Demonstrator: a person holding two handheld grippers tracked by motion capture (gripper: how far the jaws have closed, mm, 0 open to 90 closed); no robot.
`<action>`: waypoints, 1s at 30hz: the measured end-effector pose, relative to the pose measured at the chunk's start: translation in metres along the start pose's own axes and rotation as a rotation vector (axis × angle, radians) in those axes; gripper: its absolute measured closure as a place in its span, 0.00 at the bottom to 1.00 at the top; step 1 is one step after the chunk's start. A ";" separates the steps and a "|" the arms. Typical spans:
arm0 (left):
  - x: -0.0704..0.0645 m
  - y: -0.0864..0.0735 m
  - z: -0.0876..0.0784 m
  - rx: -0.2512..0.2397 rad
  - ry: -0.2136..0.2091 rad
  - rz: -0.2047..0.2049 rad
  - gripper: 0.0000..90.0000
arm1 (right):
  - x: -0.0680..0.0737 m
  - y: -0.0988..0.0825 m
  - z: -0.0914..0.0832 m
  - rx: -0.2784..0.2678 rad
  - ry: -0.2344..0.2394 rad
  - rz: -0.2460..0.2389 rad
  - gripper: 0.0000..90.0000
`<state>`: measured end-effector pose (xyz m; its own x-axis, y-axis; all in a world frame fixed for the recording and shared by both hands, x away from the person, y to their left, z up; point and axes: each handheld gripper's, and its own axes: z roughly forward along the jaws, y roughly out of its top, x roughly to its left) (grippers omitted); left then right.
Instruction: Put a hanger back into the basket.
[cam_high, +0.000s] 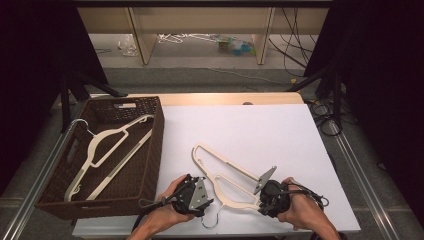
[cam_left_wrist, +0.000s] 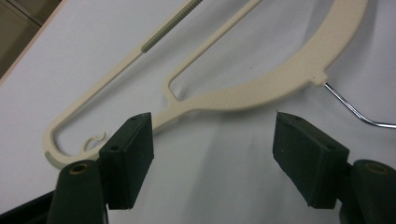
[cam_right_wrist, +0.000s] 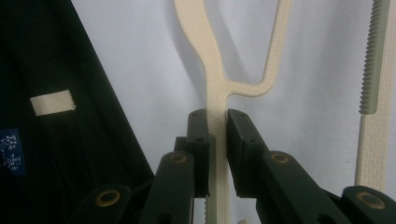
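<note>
A cream plastic hanger (cam_high: 225, 175) lies flat on the white table (cam_high: 280, 140), near the front edge, its metal hook (cam_high: 212, 222) pointing toward us. In the right gripper view, our right gripper (cam_right_wrist: 216, 116) has its jaws clamped on one thin arm of this hanger, just below the fork where the arm splits. In the high view it sits at the hanger's right end, held in the right hand (cam_high: 300, 207).

Our left gripper (cam_high: 197, 195) rests beside the hanger's hook end. In its own view the jaws stand wide apart with bare table between them; the hanger's curved shoulder (cam_left_wrist: 261, 88) lies just beyond the pads, untouched.

To the left stands a dark woven basket (cam_high: 152, 150), touching the table's left side. A second cream hanger (cam_high: 107, 155) already lies inside it.

We count two hangers, one basket and two grippers. We judge the sorting about half done: one hanger is stowed, and the one on the table is gripped but not yet lifted or carried over.
</note>
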<state>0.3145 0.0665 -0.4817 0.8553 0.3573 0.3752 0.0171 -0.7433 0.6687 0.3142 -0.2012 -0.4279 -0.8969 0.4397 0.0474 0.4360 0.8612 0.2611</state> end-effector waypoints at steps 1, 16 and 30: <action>-0.001 0.001 0.001 0.003 -0.001 0.010 0.32 | 0.000 0.001 -0.001 -0.003 0.003 -0.005 0.89; -0.007 0.014 0.018 0.029 -0.028 0.172 0.32 | 0.003 0.005 -0.009 -0.018 0.007 -0.036 0.89; 0.001 0.021 0.011 -0.115 -0.213 0.352 0.67 | -0.004 -0.002 -0.004 -0.051 0.091 -0.064 0.88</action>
<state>0.3218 0.0450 -0.4743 0.8867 -0.0407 0.4605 -0.3425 -0.7268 0.5954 0.3168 -0.2055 -0.4242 -0.9266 0.3577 0.1156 0.3758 0.8715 0.3151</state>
